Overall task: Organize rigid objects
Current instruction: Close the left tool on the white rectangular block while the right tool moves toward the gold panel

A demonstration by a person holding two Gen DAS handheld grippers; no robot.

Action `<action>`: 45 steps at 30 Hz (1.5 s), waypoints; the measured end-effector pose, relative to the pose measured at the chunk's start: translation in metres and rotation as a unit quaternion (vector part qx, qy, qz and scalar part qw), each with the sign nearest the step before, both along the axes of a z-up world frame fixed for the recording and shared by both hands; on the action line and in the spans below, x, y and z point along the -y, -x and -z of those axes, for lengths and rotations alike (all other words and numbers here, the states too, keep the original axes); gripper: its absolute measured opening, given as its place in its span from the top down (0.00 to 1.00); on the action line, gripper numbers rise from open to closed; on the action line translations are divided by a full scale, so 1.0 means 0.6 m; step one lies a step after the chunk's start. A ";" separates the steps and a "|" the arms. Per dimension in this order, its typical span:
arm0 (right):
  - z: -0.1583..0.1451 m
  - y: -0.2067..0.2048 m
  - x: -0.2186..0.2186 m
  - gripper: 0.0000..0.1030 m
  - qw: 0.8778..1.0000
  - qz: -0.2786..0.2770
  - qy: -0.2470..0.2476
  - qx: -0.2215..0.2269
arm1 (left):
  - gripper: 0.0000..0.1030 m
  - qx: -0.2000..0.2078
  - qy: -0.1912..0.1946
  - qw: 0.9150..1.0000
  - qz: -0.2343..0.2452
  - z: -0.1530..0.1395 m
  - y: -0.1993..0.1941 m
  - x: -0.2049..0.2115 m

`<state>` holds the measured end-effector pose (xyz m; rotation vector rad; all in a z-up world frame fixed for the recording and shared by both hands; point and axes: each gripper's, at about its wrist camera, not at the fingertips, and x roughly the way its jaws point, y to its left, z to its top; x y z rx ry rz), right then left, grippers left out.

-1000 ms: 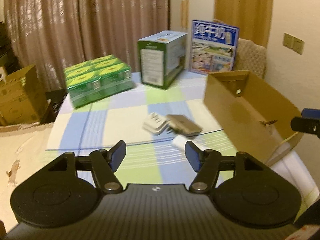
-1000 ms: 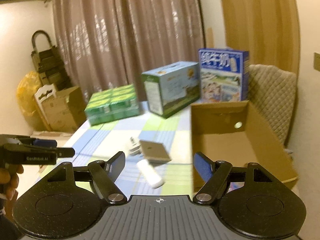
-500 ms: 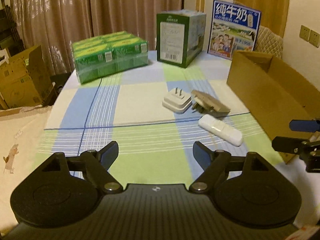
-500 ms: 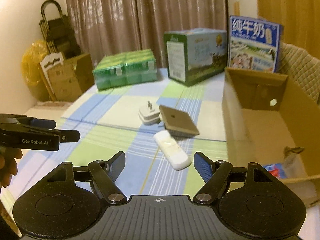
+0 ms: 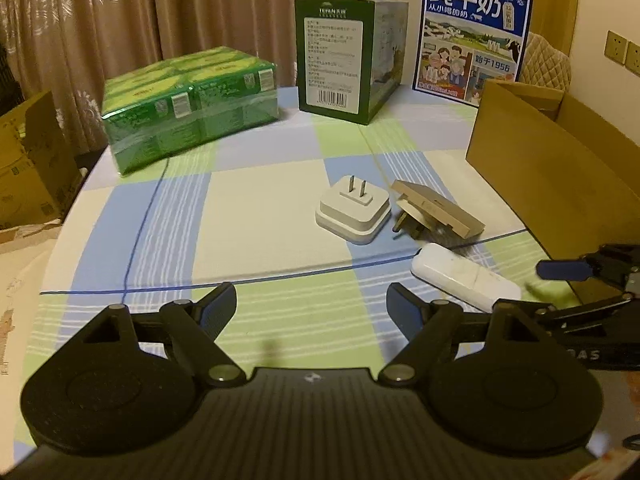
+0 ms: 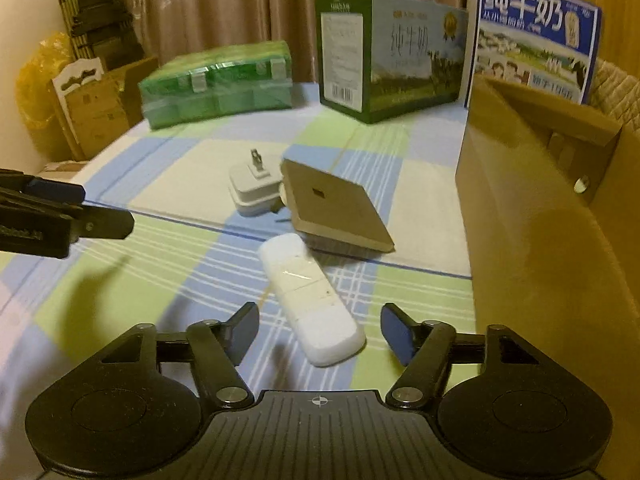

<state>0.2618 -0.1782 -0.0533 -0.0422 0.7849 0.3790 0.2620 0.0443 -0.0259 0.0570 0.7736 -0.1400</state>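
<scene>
A white oblong dongle [image 6: 310,298] lies on the checked tablecloth, its near end between my open right gripper's [image 6: 320,334] fingertips; it also shows in the left wrist view [image 5: 466,278]. Behind it lie a white plug adapter [image 6: 254,190] [image 5: 354,210] with prongs up and a tan square plug [image 6: 334,210] [image 5: 438,216]. An open cardboard box [image 6: 540,216] [image 5: 556,152] stands to the right. My left gripper [image 5: 312,308] is open and empty over the cloth, left of the objects. The right gripper shows at the left wrist view's right edge [image 5: 560,270].
A green shrink-wrapped pack [image 5: 188,106], a green milk carton box [image 5: 348,50] and a blue milk box [image 5: 474,34] stand at the table's far side. Cardboard boxes [image 5: 28,168] sit on the floor to the left. The left gripper shows at left in the right wrist view [image 6: 96,222].
Both grippers have moved forward and down toward the table. The right gripper now has the white dongle's near end between its open fingers. Nothing has been gripped.
</scene>
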 end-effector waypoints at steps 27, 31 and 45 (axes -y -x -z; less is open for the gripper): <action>0.018 0.005 -0.073 0.54 0.998 -0.058 -0.018 -0.034 | 0.23 -0.050 0.050 0.997 -0.021 0.042 -0.029 -0.016; 0.011 0.020 -0.042 0.52 0.998 -0.021 0.026 -0.049 | 0.25 -0.053 0.079 0.995 -0.023 0.047 -0.036 0.004; 0.001 0.023 0.003 0.52 0.998 0.001 0.029 -0.060 | 0.43 -0.074 0.084 0.994 0.016 0.085 -0.058 0.100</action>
